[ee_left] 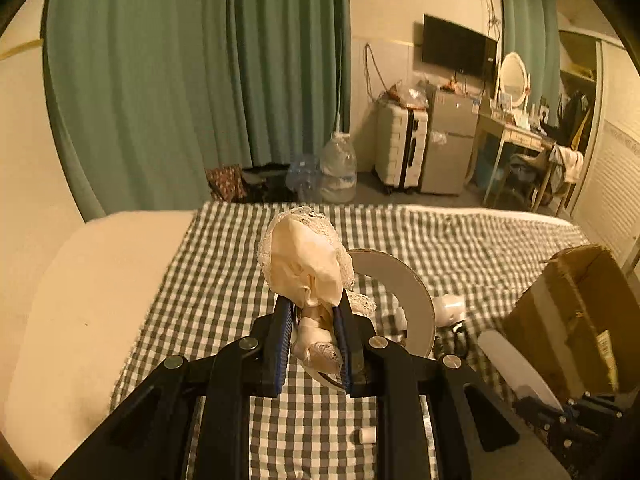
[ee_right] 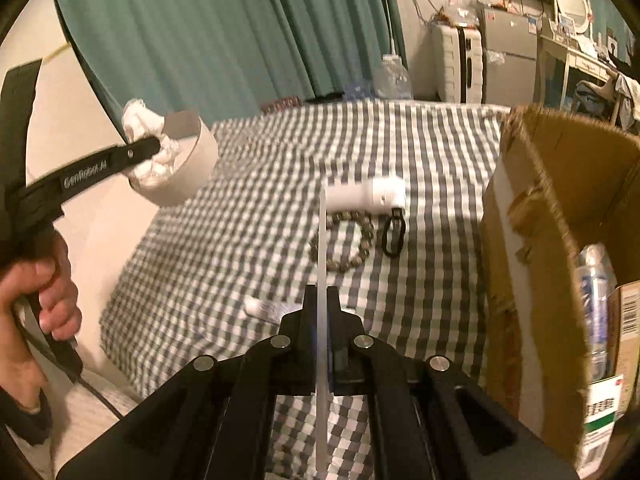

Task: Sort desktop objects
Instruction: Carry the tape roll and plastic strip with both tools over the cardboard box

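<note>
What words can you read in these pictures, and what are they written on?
"GenRobot.AI": white letters on the finger of the left hand-held gripper, in the right wrist view.
Barcode and printed label on the small carton in the cardboard box: too blurred to read.
Green-and-white label below it: too blurred to read.
Small mark on the white bottle: too small to read.

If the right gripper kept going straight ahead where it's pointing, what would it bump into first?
Probably the bead bracelet. The right gripper is shut on a thin white disc, seen edge-on, whose front edge lines up with the bracelet on the checked cloth. The white bottle lies just beyond. Depth is hard to judge here.
</note>
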`<state>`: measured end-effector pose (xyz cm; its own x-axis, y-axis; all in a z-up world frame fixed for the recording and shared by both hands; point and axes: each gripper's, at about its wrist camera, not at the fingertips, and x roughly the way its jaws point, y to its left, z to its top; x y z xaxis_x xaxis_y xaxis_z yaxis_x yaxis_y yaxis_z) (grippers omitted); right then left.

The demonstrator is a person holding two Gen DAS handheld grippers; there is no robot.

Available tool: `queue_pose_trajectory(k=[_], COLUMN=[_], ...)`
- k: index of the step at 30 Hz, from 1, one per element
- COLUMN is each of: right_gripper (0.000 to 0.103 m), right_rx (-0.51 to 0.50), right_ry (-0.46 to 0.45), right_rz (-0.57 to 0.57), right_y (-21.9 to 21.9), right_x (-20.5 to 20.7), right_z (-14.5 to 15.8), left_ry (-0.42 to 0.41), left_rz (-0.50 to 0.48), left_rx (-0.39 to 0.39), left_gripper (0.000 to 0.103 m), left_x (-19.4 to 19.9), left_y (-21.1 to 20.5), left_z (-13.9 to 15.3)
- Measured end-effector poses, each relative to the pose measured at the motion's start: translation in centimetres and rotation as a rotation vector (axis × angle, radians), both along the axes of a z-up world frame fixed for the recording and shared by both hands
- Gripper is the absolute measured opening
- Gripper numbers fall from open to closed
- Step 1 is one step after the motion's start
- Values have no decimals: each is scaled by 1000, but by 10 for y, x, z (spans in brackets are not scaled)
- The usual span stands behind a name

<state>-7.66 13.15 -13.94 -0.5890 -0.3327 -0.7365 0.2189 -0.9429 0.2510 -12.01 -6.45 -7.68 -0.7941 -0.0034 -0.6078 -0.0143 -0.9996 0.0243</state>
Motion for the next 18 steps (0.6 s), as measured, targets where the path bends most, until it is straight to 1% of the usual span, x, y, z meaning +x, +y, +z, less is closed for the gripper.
queue_pose_trajectory(k=[4,10,14,18], right_gripper=[3,3,3,3], right_rx=[-25,-42,-54,-56], right_ry=[68,172,217,240], right_rz=[16,34,37,37], right_y=[-1,-2,2,7], right_x=[12,34,46,56], right_z=[26,65,85,95], left_ry=[46,96,100,108], left_rz=[-8,-17,-25,-22], left_rx=[-28,-33,-44,-40], left_gripper=[20,20,20,20], left_x=[22,55,71,79], left_y=[7,12,16,19], left_z=[18,39,40,45])
